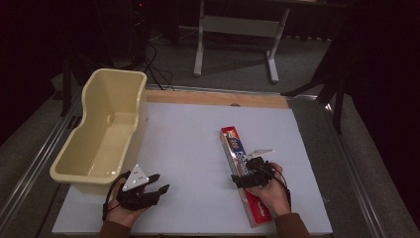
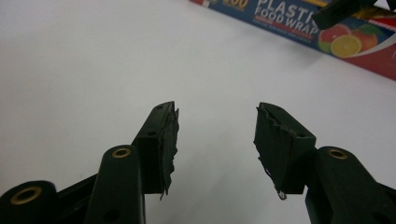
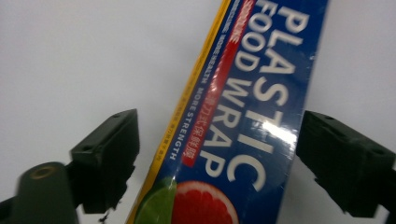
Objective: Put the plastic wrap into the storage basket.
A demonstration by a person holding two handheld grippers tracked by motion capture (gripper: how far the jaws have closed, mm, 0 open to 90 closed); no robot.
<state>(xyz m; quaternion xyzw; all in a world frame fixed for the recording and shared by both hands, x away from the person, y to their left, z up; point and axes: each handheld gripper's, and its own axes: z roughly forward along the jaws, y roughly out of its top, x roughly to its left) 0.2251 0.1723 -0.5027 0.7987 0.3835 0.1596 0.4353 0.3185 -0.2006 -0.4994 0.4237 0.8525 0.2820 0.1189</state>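
My right gripper (image 3: 215, 158) straddles the plastic wrap box (image 3: 252, 107) lying on the surface (image 1: 188, 148), fingers apart. Left gripper (image 2: 215, 140) is spread, empty. It looks light, stiff, glossy; I'd pinch mid-length.

The white rectangular table top (image 1: 198, 148) is brightly lit from above while the room beyond lies dark. Glare streaks the glossy blue plastic-wrap carton (image 3: 261, 126), and the right gripper view's near jaws look soft, slightly blurred.
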